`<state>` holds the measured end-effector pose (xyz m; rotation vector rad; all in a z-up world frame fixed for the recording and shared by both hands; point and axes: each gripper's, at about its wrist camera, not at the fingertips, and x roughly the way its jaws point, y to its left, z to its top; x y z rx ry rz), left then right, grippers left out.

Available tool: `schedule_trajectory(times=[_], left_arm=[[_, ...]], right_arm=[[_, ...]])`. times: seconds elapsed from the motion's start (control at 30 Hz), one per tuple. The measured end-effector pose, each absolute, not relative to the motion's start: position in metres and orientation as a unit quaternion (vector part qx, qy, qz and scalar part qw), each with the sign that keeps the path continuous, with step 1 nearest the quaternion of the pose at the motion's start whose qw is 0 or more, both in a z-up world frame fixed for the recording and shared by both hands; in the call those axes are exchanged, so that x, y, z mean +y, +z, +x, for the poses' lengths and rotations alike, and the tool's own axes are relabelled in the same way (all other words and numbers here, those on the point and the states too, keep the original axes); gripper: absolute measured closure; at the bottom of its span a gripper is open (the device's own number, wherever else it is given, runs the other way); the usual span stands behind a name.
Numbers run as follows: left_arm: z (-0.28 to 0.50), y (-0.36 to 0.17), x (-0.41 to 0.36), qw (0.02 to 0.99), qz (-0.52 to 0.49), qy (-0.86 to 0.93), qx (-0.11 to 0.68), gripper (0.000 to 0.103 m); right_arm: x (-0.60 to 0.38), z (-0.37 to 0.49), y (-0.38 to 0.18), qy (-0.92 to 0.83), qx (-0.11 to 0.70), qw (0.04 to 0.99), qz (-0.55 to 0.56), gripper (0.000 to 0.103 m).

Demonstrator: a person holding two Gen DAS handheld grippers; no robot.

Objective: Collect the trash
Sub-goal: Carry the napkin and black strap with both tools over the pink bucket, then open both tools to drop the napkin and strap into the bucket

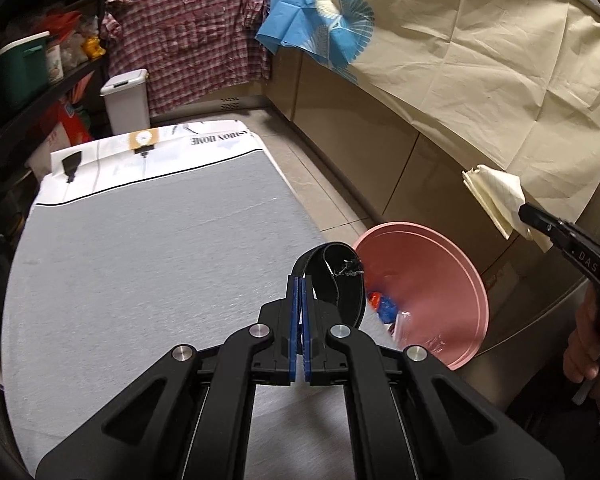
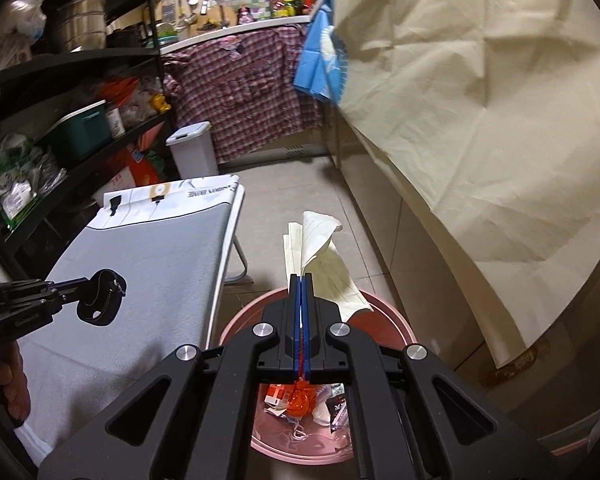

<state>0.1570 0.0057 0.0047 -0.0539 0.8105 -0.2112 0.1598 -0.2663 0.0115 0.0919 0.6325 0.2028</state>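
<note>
Above the pink bin (image 2: 396, 326), the right gripper (image 2: 301, 280) pinches limp cream paper (image 2: 324, 256) by one edge; light, floppy stuff; beside the grey board (image 1: 148, 256), the left gripper (image 1: 301, 280) clamps a soft black strap (image 1: 340, 276).

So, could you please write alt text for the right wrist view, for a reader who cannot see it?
The right gripper, shut on a crumpled cream paper, hangs over a pink bin with wrappers inside. At left, the left gripper holds a black strap loop above a grey ironing board.
</note>
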Motion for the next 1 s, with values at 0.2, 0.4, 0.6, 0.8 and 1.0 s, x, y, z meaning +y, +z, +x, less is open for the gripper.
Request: schedule_trajectory(times=[0.2, 0.4, 0.6, 0.8, 1.0], left_arm=[[0.173, 0.008, -0.027, 0.911, -0.022, -0.120, 0.393, 0.101], [0.189, 0.004, -0.066, 0.906, -0.005, -0.141, 0.400, 0.101], [0.198, -0.007, -0.090, 0.900, -0.002, -0.155, 0.407, 0.101], [0.210, -0.024, -0.106, 0.880, -0.006, -0.181, 0.439, 0.091], [0.203, -0.026, -0.103, 0.880, -0.008, -0.189, 0.435, 0.080]], right_arm=[[-0.277, 0.163, 0.009, 0.090, 0.314, 0.943, 0.056, 0.102], [-0.280, 0.164, 0.007, 0.088, 0.318, 0.942, 0.059, 0.102], [-0.286, 0.170, 0.003, 0.088, 0.328, 0.938, 0.069, 0.102], [-0.289, 0.178, -0.006, 0.067, 0.347, 0.932, 0.075, 0.089], [-0.293, 0.179, -0.007, 0.059, 0.345, 0.933, 0.082, 0.066]])
